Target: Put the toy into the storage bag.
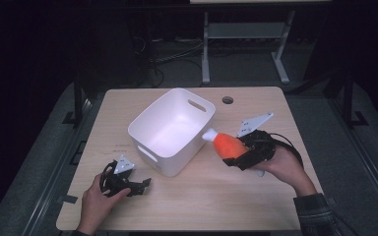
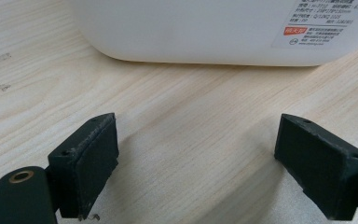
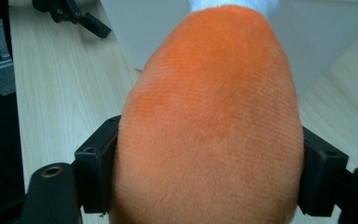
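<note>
On the wooden table (image 1: 197, 196), the left gripper (image 1: 142, 186) rests with jaws spread wide and empty before one white plastic bin (image 1: 170, 130), while the right gripper (image 1: 232, 156) clamps one orange plush toy (image 1: 229, 144) just right of the bin, its long axis slanting, white tip toward the bin.
</note>
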`<move>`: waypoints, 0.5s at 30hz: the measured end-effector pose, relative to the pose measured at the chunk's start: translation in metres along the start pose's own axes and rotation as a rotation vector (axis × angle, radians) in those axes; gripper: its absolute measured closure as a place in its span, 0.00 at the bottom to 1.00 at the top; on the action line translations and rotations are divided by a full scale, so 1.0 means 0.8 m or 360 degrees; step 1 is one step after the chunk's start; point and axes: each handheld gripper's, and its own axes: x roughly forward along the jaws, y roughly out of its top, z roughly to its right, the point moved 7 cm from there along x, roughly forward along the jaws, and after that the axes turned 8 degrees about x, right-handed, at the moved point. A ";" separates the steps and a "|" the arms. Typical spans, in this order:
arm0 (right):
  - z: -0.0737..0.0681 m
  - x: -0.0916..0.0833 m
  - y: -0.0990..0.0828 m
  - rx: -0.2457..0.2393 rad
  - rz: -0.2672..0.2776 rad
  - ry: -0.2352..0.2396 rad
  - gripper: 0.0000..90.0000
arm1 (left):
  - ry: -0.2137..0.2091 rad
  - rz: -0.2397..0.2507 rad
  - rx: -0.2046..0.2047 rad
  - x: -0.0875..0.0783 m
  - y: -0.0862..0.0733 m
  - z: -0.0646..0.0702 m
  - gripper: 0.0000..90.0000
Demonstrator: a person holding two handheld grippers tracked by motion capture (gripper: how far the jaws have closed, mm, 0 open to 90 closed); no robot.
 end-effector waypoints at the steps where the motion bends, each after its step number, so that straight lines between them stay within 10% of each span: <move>1: 0.000 -0.001 0.002 -0.0004 0.0001 0.0005 0.26 | 0.0000 0.0001 0.0000 0.000 0.000 0.000 0.14; 15: 0.002 -0.006 0.035 -0.0045 0.0007 0.0038 0.26 | 0.0001 0.0002 0.0000 0.000 0.000 0.000 0.14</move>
